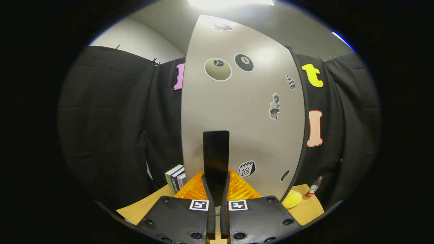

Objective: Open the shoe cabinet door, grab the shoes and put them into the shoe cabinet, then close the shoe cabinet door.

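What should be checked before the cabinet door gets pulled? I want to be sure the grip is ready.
1. Handle lined up: ok. The black handle stands upright between the fingers.
2. Grip: ok. The gripper looks shut on the handle, a finger on each side.
3. Door state: cannot tell. The cabinet door faces the camera; no gap shows.
4. Swing path low down: cannot tell. An orange ribbed thing lies just under the handle, close to the door.
5. Sides: cannot tell. The books and the bottle stand near the door's edges.
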`<state>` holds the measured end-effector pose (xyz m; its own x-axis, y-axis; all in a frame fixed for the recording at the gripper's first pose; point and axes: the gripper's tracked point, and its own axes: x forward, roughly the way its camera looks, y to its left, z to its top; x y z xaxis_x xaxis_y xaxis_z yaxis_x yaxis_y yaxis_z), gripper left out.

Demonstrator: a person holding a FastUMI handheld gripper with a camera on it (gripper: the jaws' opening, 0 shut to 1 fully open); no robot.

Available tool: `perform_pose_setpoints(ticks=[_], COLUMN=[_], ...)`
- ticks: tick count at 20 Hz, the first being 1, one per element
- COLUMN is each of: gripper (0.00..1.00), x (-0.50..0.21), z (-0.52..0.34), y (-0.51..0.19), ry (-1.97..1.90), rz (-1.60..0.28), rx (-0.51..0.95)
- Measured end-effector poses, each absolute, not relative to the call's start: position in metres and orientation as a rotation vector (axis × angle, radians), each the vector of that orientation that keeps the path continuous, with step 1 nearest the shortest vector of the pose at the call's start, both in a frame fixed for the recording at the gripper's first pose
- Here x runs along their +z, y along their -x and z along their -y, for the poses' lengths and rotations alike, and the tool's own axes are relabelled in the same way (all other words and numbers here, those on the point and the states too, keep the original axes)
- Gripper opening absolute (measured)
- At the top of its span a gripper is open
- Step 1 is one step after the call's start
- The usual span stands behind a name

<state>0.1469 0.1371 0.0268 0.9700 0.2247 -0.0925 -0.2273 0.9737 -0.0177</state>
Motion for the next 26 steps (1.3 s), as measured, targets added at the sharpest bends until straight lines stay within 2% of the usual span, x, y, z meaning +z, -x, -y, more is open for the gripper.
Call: perform_pose_setpoints(ticks=[9,26], gripper=[0.07,0.05], x=[0.029,0.029], z=[-0.108,-0.029], y=[-0.129,-0.108], ry=[0.043,-0.035], rz=[-0.079,-0.1], rx=[0.211,-0.014])
